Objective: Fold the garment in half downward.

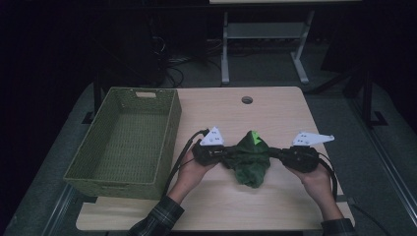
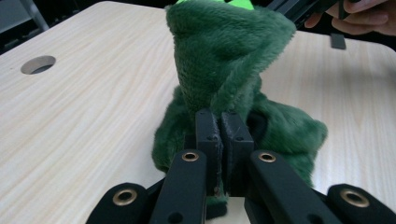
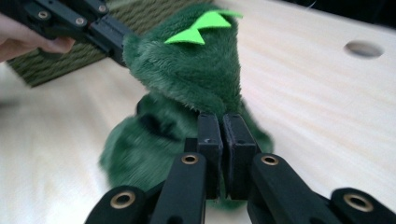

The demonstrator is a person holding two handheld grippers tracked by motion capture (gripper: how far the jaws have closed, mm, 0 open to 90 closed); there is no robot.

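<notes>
Two hands hold a fuzzy green toy (image 1: 252, 160) up over the bench (image 1: 275, 113) — one hand-held gripper on each side. The left hand-held gripper (image 1: 222, 153) has its jaws pressed together on a fold of the green fur, and the right hand-held gripper (image 1: 276, 153) is pinching the other side the same way. The toy sits right between them, bunched up, with its bright green zigzag patch (image 3: 201, 22) on top and its bottom part sagging down to the wood. To do this well, I think both should lift at the same speed and keep a tight pinch, so the soft fur does not slip out. A woven green basket (image 1: 125, 142) waits out past the left hand-held gripper — maybe the toy goes there.
</notes>
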